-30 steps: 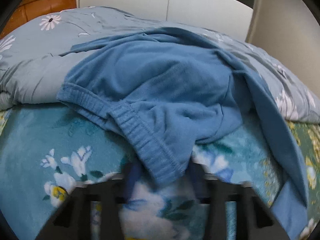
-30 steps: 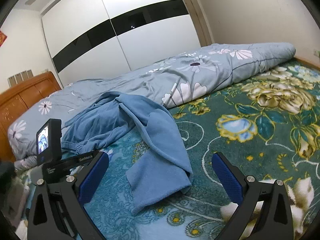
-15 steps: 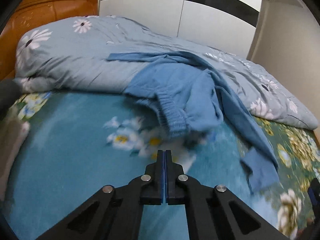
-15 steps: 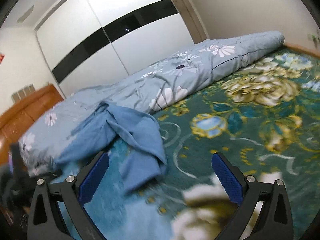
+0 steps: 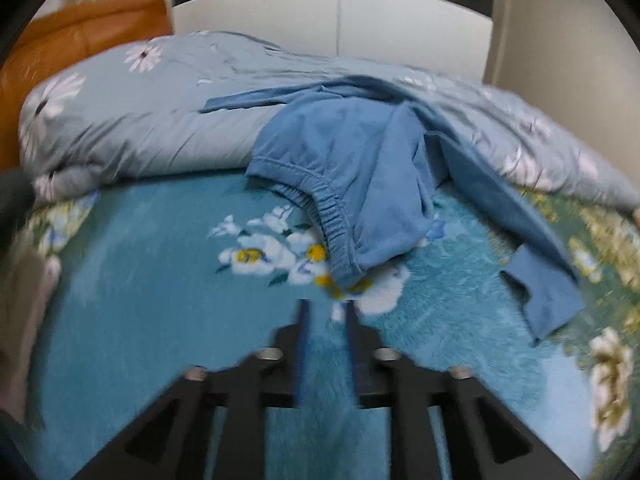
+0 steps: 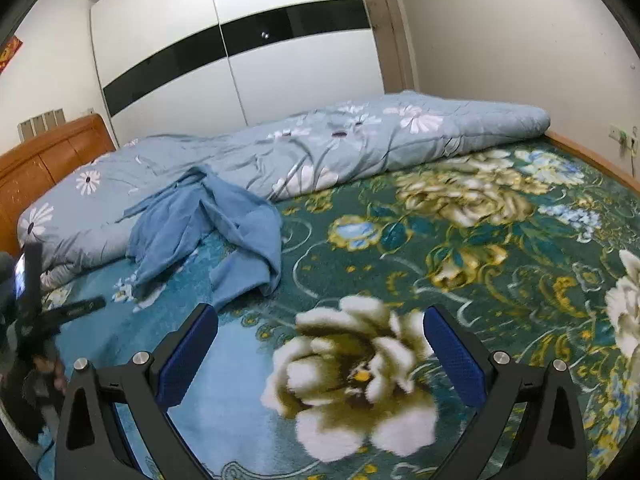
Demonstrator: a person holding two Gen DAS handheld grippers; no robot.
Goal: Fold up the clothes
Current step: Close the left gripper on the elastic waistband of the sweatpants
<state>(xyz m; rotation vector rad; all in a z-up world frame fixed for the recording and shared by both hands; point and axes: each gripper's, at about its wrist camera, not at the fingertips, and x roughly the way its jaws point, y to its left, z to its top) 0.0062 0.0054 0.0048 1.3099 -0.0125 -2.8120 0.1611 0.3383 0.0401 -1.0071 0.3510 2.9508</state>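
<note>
The blue pants lie bunched, half on the folded quilt, half on the flowery blanket below it. The left claw has just been opening and holds nothing. The right claw stands wide apart, empty too. Pinch the stretchy waistband at two far-apart spots, then pull the pants flat off the quilt.

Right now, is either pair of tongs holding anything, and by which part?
Nothing is held. The left tongs, which have just been opening, and the wide-open right tongs are both clear of the crumpled blue cotton trousers.

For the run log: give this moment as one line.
left gripper: jaws just opening, nothing between | right gripper: open, nothing held | blue trousers: unfolded, draped off quilt onto floral blanket
</note>
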